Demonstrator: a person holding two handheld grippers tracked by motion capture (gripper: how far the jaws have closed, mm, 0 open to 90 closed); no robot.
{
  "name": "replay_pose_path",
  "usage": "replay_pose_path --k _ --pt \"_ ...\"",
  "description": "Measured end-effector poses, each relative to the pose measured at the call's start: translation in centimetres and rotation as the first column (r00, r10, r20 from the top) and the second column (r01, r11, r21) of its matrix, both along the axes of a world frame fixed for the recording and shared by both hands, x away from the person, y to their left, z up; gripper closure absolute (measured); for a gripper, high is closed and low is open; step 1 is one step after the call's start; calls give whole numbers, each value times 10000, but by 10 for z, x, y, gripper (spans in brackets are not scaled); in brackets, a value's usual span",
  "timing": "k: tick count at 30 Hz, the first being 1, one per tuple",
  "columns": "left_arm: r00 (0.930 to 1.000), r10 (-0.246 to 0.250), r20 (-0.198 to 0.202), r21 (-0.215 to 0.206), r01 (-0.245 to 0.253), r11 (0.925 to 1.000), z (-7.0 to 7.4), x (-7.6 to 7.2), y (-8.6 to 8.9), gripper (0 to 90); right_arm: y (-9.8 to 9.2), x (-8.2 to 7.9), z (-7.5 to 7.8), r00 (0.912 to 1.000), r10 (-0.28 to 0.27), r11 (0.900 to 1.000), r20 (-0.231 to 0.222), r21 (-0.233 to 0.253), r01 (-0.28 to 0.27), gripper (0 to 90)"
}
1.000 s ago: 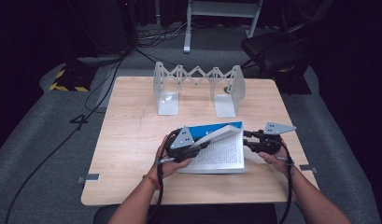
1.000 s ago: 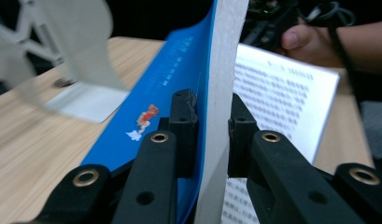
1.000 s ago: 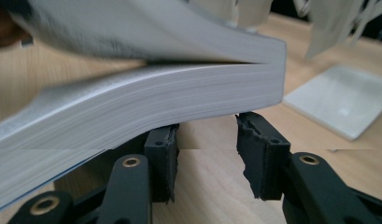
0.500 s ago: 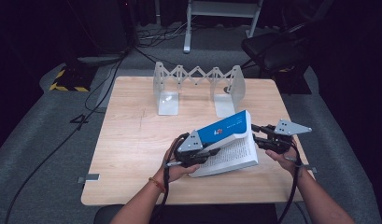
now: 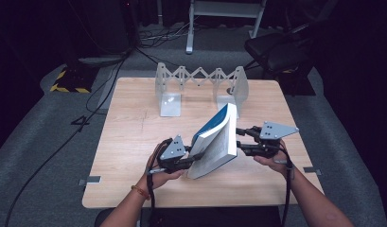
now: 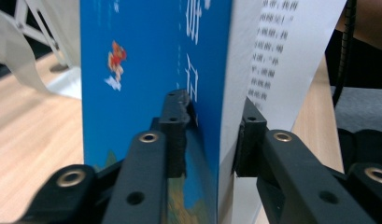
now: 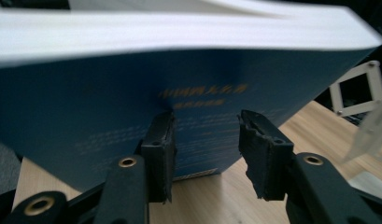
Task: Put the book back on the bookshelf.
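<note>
A thick book with a blue cover stands tilted on its lower edge on the wooden table, near the front middle. My left gripper is shut on the book's lower left corner. In the left gripper view its jaws clamp the blue front cover and a block of pages, with one printed page loose beyond the right jaw. My right gripper stands open at the book's right side. In the right gripper view, the gripper has both jaw tips up against the dark blue back cover.
A silver folding book rack with two upright end plates stands at the back middle of the table, behind the book; it also shows as a rack and a rack. A dark chair and floor cables lie beyond.
The book lay open and flat a second ago; both grippers have raised it and folded it nearly closed, so it now stands steeply on its edge. Both hands moved slightly right.
</note>
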State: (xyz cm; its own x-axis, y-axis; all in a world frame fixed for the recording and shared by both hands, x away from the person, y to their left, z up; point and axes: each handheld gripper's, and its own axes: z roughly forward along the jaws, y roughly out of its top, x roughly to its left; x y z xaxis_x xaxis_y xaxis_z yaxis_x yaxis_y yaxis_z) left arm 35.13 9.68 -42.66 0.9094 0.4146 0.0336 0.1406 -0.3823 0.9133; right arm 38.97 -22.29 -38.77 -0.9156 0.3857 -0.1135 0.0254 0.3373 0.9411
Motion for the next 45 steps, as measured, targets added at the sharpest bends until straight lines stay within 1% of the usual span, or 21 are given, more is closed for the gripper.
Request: replay_pose_path --k 1,3,4,5,6,8,12,15,18,21,24,26,29,32,35,36,37,39,40,42,45 --pt "9999 3 -160 182 0 9998 -5 0 0 681 4 -1 -1 10000 6 10000 -67 -95 -6 535" --pt "9994 -57 -339 269 66 9996 -11 0 0 647 11 1 -6 9997 45 9997 -239 -239 -51 509" --pt "9994 -93 -323 410 106 9991 -14 1 0 632 13 3 -9 9992 57 9994 -395 -326 -70 496" --pt "9991 -128 -400 214 136 9997 -17 3 1 632 15 4 -11 9990 58 9994 -454 -344 -74 494" --pt "9983 -177 -553 94 183 9998 -18 4 2 635 15 5 -13 9985 102 9997 -536 -194 -113 494" --pt "9970 -368 -684 -4 368 9993 -19 7 1 646 14 7 -15 9980 150 9999 -616 -36 -152 487" --pt "9944 -696 -796 -258 678 9974 -18 15 -3 681 9 7 -17 9989 155 9999 -450 -47 -158 487" --pt "9916 -922 -907 -533 876 9947 -19 23 -12 686 0 9 -19 9992 -68 10000 -386 20 69 490" --pt "9904 -1060 -893 -647 1004 9928 -19 30 -24 681 -8 11 -18 9984 -512 9987 -234 69 514 530" --pt "9877 -1189 -1015 -904 1099 9898 -21 38 -36 673 -17 13 -16 9967 -792 9967 -201 166 795 554" --pt "9885 -1156 -971 -1001 1059 9893 -22 44 -46 670 -24 12 -13 9937 -1121 9937 -39 61 1121 566" --pt "9882 -1189 -966 -992 1093 9890 -22 45 -47 665 -28 12 -13 9935 -1140 9934 -53 134 1141 566" --pt "9910 -1030 -860 -761 965 9924 -19 42 -47 636 -28 9 -12 9931 -1170 9931 79 101 1169 563" --pt "9933 -890 -737 -573 849 9947 -17 39 -44 614 -25 6 -12 9942 -1079 9940 39 180 1078 543" --pt "9959 -724 -538 -191 714 9973 -14 33 -39 583 -17 0 -12 9959 -892 9960 172 50 892 523" --pt "9954 -867 -407 -165 861 9961 -11 28 -35 555 -13 -2 -12 9967 -792 9968 194 -25 793 523" --pt "9954 -867 -407 -165 861 9961 -11 28 -35 528 -13 -2 -12 9967 -792 9968 194 -25 793 523" --pt "9931 -1125 -334 -291 1115 9933 -8 18 -32 506 -7 -4 -14 9976 -667 9977 169 -95 668 526" --pt "9928 -1161 -289 -205 1155 9931 -8 15 -31 491 -5 -6 -15 9984 -546 9985 108 -99 547 527" --pt "9940 -1050 -299 58 1053 9944 -8 7 -32 409 0 -8 -16 9985 -495 9983 219 -284 502 529" --pt "9964 -776 -351 413 790 9960 -11 0 -36 306 4 -9 -14 9990 -370 9992 231 -174 374 529"
